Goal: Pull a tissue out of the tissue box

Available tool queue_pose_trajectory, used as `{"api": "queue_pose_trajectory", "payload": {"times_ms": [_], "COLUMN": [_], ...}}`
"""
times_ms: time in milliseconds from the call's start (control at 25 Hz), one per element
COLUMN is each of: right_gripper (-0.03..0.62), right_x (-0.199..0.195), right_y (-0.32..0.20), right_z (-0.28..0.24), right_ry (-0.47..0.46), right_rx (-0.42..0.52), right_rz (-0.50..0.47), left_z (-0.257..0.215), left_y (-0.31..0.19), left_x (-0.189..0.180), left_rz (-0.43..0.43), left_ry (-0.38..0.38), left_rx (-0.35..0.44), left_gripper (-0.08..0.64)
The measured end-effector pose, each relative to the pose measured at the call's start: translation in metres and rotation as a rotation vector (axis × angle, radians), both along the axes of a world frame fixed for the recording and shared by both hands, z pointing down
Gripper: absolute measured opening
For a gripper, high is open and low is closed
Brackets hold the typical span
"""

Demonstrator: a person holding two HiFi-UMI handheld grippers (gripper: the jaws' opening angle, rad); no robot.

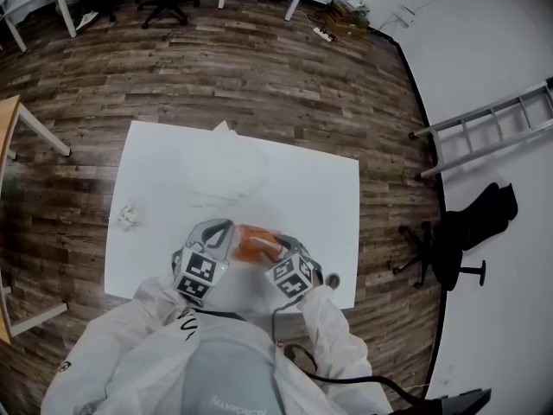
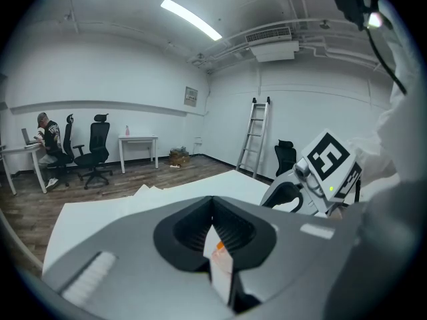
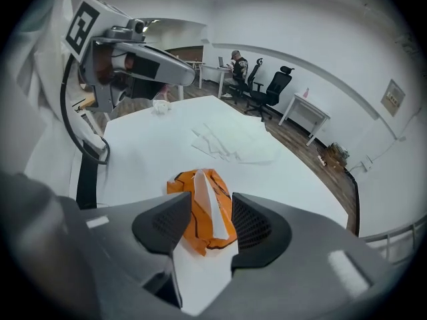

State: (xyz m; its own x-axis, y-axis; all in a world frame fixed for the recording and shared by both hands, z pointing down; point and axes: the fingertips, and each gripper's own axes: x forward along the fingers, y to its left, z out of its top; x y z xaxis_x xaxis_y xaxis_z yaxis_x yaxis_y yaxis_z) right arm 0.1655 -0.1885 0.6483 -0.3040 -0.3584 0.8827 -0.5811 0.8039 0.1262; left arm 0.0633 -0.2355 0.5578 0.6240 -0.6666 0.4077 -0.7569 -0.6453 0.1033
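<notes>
An orange tissue pack (image 1: 252, 245) lies near the front of the white table (image 1: 324, 193), between my two grippers. My left gripper (image 1: 226, 236) is at its left end, jaws shut on a thin white and orange edge of the pack (image 2: 220, 255). My right gripper (image 1: 281, 251) points steeply down over the pack's right part. In the right gripper view a white tissue (image 3: 205, 195) stands up out of the orange pack (image 3: 182, 188), between the half-spread jaws of the right gripper (image 3: 207, 225). The pads do not visibly touch it.
Several pulled flat tissues (image 1: 229, 175) lie spread on the table behind the pack. A crumpled tissue (image 1: 128, 216) sits near the left edge. Off the table are a ladder (image 1: 492, 128), office chairs (image 1: 458, 240) and a seated person (image 3: 237, 65) at a far desk.
</notes>
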Motion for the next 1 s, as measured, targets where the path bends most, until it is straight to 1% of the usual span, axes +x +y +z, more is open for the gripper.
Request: {"api": "queue_pose_trajectory", "payload": {"times_ms": [80,200,280,720,1000], "right_gripper": [0.178,0.173,0.15,0.081,0.046], "right_x": [-0.002,-0.005,-0.005,-0.007,-0.005], "right_y": [0.0,-0.001,-0.001,-0.002,-0.001], "right_z": [0.003,0.004,0.004,0.009,0.008], "right_ry": [0.001,-0.002,0.007,0.02,0.022], "right_rx": [-0.002,-0.003,0.0,-0.003,-0.001], "right_rz": [-0.004,-0.015,-0.019,-0.009,-0.006], "left_z": [0.001,0.005,0.006,0.007,0.017], "left_y": [-0.001,-0.002,-0.002,-0.003,0.003], "left_x": [-0.001,-0.001,-0.001,-0.002,0.007], "left_rz": [-0.002,-0.003,-0.003,0.002,0.018], "left_ry": [-0.001,0.0,0.002,-0.003,-0.005], "left_rx": [0.001,-0.002,-0.003,-0.008,-0.04], "left_gripper": [0.0,0.0,0.0,0.0,0.0]}}
